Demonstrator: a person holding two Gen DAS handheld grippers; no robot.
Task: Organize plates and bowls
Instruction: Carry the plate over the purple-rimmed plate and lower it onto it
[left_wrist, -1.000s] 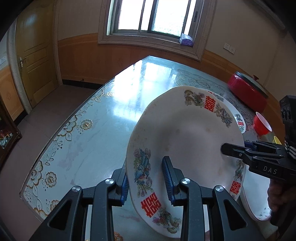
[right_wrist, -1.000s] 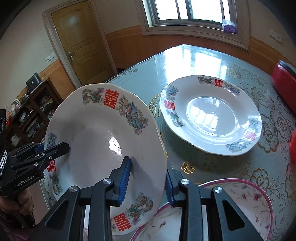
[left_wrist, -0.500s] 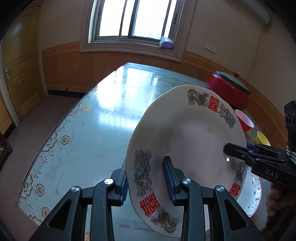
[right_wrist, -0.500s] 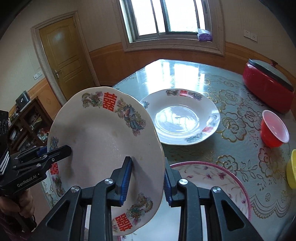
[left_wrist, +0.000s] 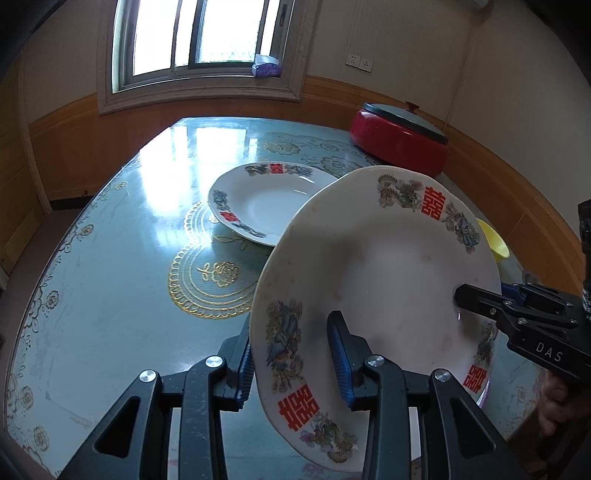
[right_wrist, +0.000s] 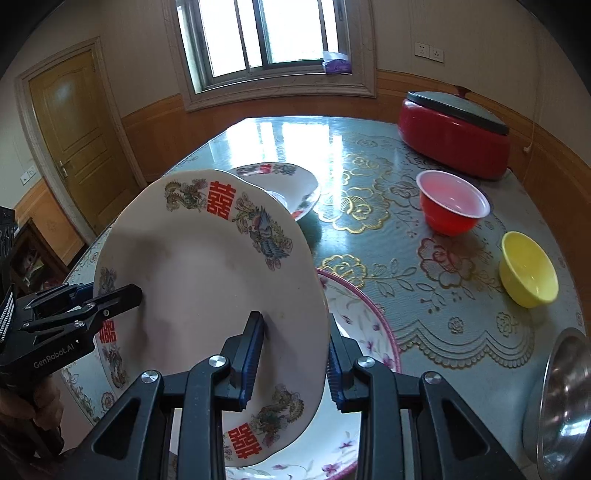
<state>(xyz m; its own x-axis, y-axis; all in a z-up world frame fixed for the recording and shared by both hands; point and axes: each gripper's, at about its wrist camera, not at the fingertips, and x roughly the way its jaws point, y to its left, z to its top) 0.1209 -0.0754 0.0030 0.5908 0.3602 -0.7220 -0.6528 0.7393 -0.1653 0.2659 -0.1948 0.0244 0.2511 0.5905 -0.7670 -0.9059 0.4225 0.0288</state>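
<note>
A white plate with red characters and bird prints (left_wrist: 369, 277) (right_wrist: 207, 277) hangs tilted above the table, held by both grippers at opposite rims. My left gripper (left_wrist: 291, 354) has its blue pads on the near-left rim and its jaws are opening slightly. My right gripper (right_wrist: 293, 354) is shut on the other rim. A matching plate (left_wrist: 266, 199) (right_wrist: 291, 181) lies flat farther back. Under the held plate sits a pink-rimmed floral plate (right_wrist: 362, 317). A red bowl (right_wrist: 452, 206) and a yellow bowl (right_wrist: 528, 273) stand to the right.
A red lidded pot (left_wrist: 399, 136) (right_wrist: 454, 140) stands at the table's far right corner. A steel bowl (right_wrist: 561, 398) sits at the near right edge. The table (left_wrist: 110, 295) has a patterned glossy cover. A door and a cabinet are off to the left.
Both grippers carried the plate across the table together and rolled a little. The matching plate now shows beside the held plate in the left view, and the bowls have come into the right view.
</note>
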